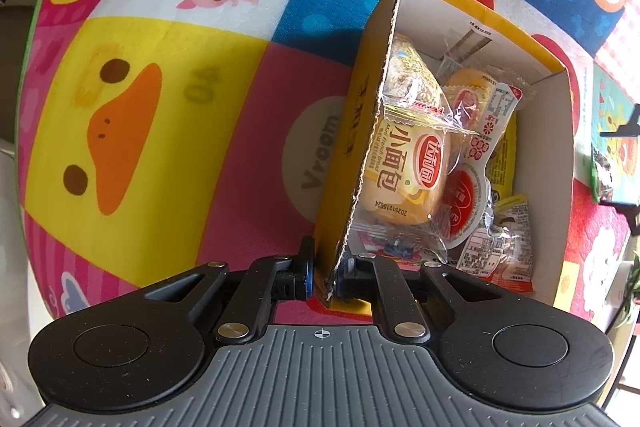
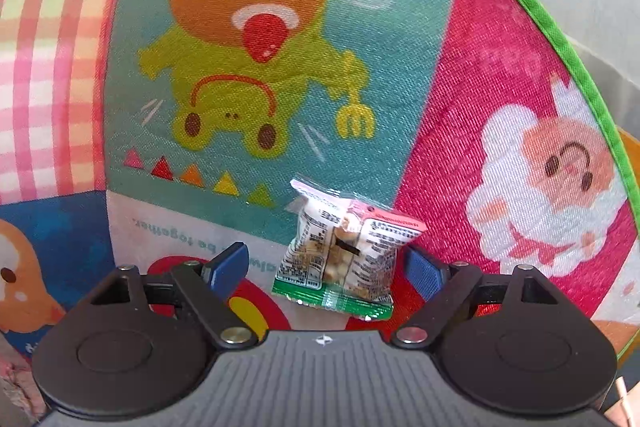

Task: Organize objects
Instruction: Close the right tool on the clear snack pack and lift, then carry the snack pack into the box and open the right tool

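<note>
My left gripper [image 1: 325, 277] is shut on the near left wall of a yellow cardboard box [image 1: 362, 131]. The box holds several wrapped snacks, among them a small bread pack [image 1: 404, 171] and red-lidded jelly cups [image 1: 466, 203]. In the right wrist view my right gripper [image 2: 326, 269] is open, its blue pads on either side of a small clear snack packet [image 2: 344, 251] with green and pink ends. The packet lies flat on the mat, and neither pad touches it.
Everything sits on a colourful cartoon play mat [image 1: 160, 107] with a green border [image 2: 560, 27]. Another small packet [image 1: 602, 175] lies on the mat right of the box. Pale floor shows beyond the mat edge.
</note>
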`<state>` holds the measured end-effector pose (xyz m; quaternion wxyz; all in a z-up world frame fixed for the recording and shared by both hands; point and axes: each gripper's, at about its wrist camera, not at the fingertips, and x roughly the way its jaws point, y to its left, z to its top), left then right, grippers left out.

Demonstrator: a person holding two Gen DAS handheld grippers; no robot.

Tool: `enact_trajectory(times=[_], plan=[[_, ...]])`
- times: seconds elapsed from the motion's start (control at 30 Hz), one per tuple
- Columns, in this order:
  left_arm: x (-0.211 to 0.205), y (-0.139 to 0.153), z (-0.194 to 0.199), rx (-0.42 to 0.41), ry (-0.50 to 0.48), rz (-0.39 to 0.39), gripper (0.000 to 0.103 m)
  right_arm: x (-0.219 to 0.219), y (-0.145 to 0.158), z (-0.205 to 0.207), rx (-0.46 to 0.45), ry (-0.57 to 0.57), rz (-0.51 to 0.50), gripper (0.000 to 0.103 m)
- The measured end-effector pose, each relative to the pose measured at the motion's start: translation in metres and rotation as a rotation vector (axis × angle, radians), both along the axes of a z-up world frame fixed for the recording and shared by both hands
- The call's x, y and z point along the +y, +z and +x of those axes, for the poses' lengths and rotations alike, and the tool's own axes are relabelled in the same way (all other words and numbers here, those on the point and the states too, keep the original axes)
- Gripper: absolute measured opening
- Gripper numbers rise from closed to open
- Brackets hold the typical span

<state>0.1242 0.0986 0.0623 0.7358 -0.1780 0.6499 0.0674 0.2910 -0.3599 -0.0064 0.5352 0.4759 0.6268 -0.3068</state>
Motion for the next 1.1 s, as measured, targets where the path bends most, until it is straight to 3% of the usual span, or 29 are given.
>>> enact_trajectory(times=[0.07,0.13,0.23,0.3,0.43,0.63,0.8,0.93,1.1], plan=[[0.001,0.000,0.001,0.000,-0.001,-0.004,0.012,0.010,0.002,0.015,0.011,0.110,-0.083,0.078],[0.001,-0.001,0.001,0.001,-0.007,-0.010,0.012,0.019,0.003,0.020,0.021,0.165,-0.101,0.077],[0.001,-0.001,0.000,-0.001,-0.027,-0.021,0.012,0.035,0.007,0.023,0.018,0.309,-0.133,0.065],[0.001,-0.001,0.001,-0.001,-0.045,-0.029,0.012,0.045,0.012,0.021,-0.014,0.408,-0.144,0.054],[0.002,-0.002,0.004,0.002,-0.091,-0.041,0.013,0.064,0.039,0.004,-0.079,0.560,-0.177,0.051],[0.001,-0.004,0.013,0.005,-0.189,-0.054,0.013,0.088,0.116,-0.056,-0.219,0.697,-0.120,0.051],[-0.001,-0.005,0.020,0.010,-0.272,-0.053,0.013,0.122,0.163,-0.131,-0.226,0.819,-0.038,0.051],[0.000,-0.006,0.020,0.006,-0.272,-0.066,0.013,0.164,0.193,-0.182,-0.240,0.924,-0.065,0.051],[0.003,-0.007,0.018,-0.012,-0.280,-0.089,0.014,0.207,0.229,-0.211,-0.293,1.035,-0.142,0.051]])
